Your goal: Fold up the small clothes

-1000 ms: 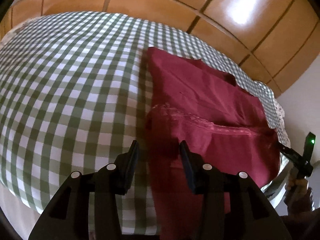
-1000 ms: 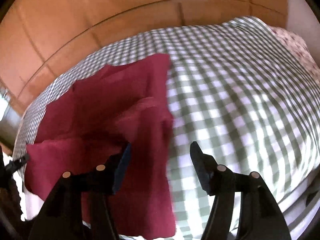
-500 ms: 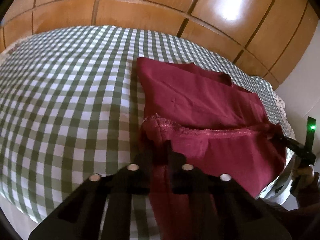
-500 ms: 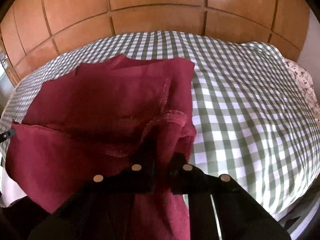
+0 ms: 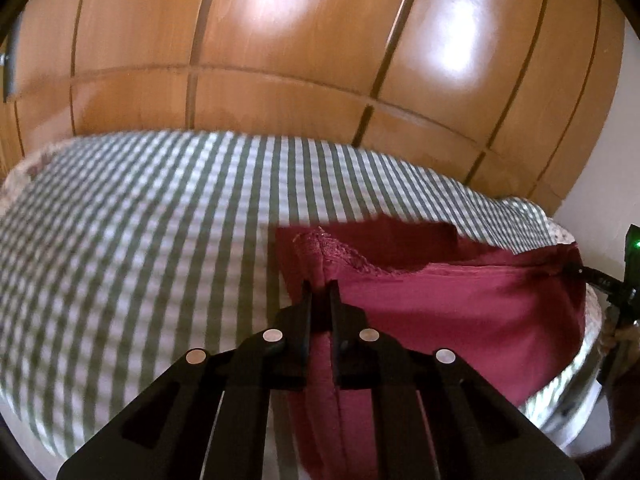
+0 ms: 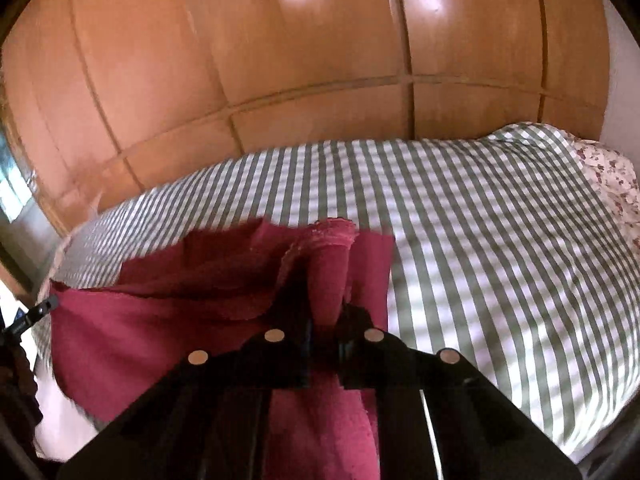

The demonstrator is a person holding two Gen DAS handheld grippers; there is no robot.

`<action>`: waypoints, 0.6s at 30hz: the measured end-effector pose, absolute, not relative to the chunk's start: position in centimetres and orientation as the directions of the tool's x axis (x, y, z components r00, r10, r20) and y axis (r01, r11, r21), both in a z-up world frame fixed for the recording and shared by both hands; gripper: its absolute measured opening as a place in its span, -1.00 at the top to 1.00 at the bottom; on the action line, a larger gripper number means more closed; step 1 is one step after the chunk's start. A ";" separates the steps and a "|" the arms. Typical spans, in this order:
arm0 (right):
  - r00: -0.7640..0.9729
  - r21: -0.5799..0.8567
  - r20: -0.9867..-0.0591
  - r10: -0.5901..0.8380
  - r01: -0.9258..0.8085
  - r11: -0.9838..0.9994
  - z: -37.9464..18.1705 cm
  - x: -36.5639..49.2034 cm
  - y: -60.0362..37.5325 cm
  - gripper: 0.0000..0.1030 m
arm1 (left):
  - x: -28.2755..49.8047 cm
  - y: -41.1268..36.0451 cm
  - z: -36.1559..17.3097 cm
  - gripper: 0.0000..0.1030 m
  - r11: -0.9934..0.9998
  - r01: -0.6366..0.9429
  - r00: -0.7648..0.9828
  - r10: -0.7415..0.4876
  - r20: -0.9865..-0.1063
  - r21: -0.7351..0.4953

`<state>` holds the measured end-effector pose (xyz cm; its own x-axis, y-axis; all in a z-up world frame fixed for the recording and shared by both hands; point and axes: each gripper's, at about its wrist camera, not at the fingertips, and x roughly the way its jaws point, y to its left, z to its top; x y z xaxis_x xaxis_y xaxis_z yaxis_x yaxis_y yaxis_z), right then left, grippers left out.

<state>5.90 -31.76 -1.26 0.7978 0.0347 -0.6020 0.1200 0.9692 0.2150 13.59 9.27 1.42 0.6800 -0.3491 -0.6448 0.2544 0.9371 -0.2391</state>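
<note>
A dark red garment (image 5: 460,304) lies on the bed with its near hem lifted. My left gripper (image 5: 320,286) is shut on the hem's left corner, cloth bunched between the jaws. My right gripper (image 6: 326,280) is shut on the hem's right corner of the red garment (image 6: 160,320). The hem is stretched taut between the two grippers. The right gripper also shows at the far right of the left wrist view (image 5: 600,280), and the left gripper at the far left of the right wrist view (image 6: 36,312). The far part of the garment rests flat on the sheet.
The bed has a green and white checked sheet (image 5: 140,240), also in the right wrist view (image 6: 500,260). A flowered pillow (image 6: 612,184) lies at the right. Wooden wardrobe doors (image 5: 320,40) stand behind the bed. A white wall (image 5: 600,184) is at the right.
Both grippers closed on the near hem corners, then lifted the hem up and carried it toward the far side of the bed. The views have tilted up toward the wardrobe.
</note>
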 end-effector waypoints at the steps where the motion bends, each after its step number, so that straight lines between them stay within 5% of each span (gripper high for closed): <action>1: 0.797 0.222 -0.603 0.029 0.133 0.966 -1.3 7.3 -32.1 0.85 | 14.8 8.9 1.6 0.87 0.940 0.251 0.687 -0.342 -0.642 -0.232; 8: 0.785 0.229 -0.619 -0.028 0.214 0.950 -2.0 15.1 -33.4 0.85 | 22.5 6.8 1.3 0.87 0.963 0.191 0.696 -0.271 -0.665 -0.192; 15: 0.654 0.214 -0.754 -0.057 0.327 0.921 -9.0 21.4 -35.1 0.84 | 28.7 5.2 -4.2 0.87 0.987 0.087 0.609 -0.158 -0.777 -0.132; 18: 0.662 0.225 -0.747 -0.066 0.344 0.912 -10.1 21.4 -35.5 0.67 | 29.9 5.2 -6.9 0.87 0.993 0.046 0.555 -0.117 -0.824 -0.111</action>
